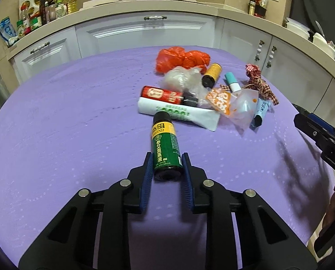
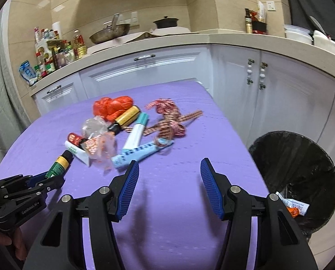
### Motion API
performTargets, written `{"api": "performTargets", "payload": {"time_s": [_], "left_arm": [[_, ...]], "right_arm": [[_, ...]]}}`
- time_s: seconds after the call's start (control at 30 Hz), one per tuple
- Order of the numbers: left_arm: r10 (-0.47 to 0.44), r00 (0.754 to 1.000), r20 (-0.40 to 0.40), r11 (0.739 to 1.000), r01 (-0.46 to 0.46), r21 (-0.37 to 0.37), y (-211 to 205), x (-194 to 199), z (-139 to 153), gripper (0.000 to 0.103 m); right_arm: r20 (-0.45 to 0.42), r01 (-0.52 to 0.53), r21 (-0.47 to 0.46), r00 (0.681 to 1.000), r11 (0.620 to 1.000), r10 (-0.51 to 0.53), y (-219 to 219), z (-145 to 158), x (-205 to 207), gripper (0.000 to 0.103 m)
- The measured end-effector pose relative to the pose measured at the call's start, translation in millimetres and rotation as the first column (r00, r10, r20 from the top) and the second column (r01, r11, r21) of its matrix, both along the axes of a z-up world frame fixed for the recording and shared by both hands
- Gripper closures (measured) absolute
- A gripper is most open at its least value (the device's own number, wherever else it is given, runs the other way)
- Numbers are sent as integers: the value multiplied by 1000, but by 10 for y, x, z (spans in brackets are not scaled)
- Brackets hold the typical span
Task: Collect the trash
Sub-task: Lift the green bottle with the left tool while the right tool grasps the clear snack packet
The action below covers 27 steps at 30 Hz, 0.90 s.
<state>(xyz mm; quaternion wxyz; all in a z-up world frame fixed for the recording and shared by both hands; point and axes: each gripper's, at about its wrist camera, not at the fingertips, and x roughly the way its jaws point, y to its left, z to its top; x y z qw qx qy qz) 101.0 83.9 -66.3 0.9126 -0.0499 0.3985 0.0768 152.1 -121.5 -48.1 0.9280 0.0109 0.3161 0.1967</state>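
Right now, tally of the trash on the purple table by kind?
Bottles: 3 (green bottle in the left claw, red bottle, yellow bottle)
Tubes: 2 (teal-capped tube, light blue tube)
Plastic bags and wrappers: 4 (orange bag, clear bag, white bag, orange snack wrapper)
Ribbon: 1 (checked ribbon)
Total: 10

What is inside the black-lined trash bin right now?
The trash bin holds a white printed wrapper and something orange at the bottom; the right claw hides the rest.
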Motion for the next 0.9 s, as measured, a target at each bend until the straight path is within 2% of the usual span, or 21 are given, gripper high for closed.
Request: {"api": "performTargets", "payload": {"time_s": [0.43, 0.7, 0.83, 0.9], "left_arm": [[68, 997, 30, 998, -68, 9, 475, -249, 93, 79], [138, 990, 40, 990, -139, 13, 874, -331, 120, 80], [157, 987, 44, 988, -157, 8, 992, -339, 125, 80], [161, 986, 45, 987, -161, 2, 1032, -345, 122, 80]], "right_arm": [[-2, -114, -15, 993, 993, 114, 594, 80, 89, 47], [-55, -142, -38, 989, 989, 140, 809, 50, 248, 48], [-100, -160, -47, 983, 986, 155, 880, -10, 280, 69], [-111, -160, -56, 982, 986, 153, 893, -31, 280, 75]]}}
